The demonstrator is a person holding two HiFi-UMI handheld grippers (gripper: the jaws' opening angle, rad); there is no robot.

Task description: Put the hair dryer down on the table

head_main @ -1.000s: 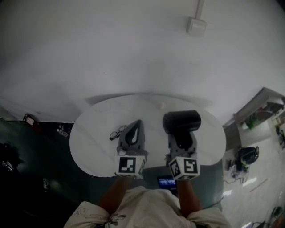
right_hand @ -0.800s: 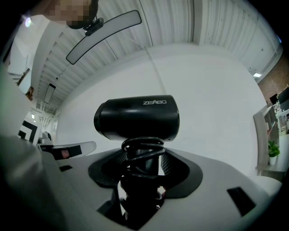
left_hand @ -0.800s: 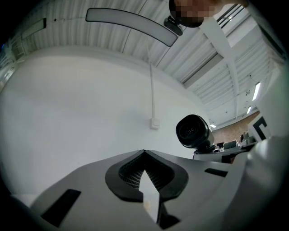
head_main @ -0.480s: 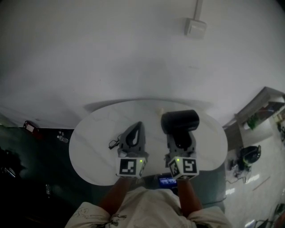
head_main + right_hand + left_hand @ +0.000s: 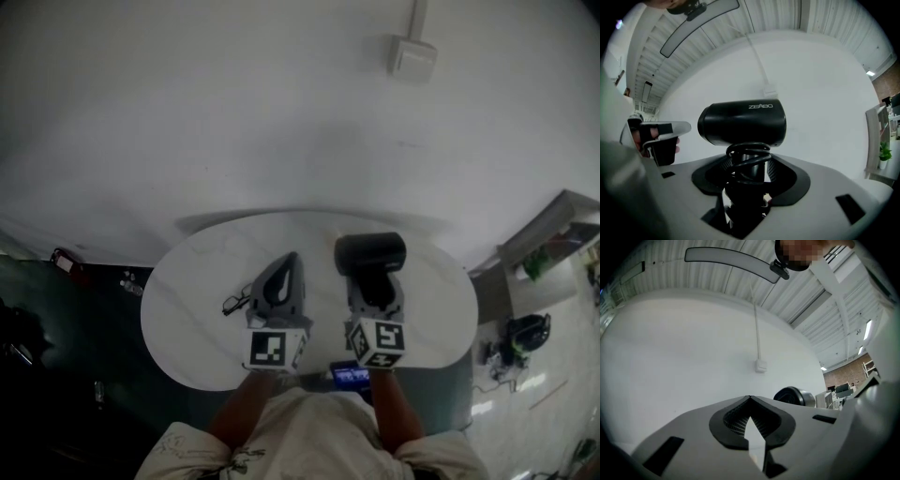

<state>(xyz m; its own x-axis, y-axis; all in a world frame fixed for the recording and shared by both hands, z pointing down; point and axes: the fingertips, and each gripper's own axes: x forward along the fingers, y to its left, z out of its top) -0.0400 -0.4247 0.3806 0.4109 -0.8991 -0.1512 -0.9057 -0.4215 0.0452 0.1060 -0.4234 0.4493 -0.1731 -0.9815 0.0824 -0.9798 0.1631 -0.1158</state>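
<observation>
The black hair dryer [image 5: 370,255] is at centre frame over the round white table [image 5: 197,309], its cord-wrapped handle clamped in the right gripper [image 5: 375,286]. Since a second ago it has drifted left and looks lower, so set-down seems near. Only the right gripper view shows the coiled cord. Only the head view shows eyeglasses [image 5: 236,302] beside the closed, empty left gripper [image 5: 281,281].

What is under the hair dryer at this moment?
The white table lies below the hair dryer, whose handle the right gripper clamps. The dryer's body covers the spot beneath, so contact with the table cannot be seen.
</observation>
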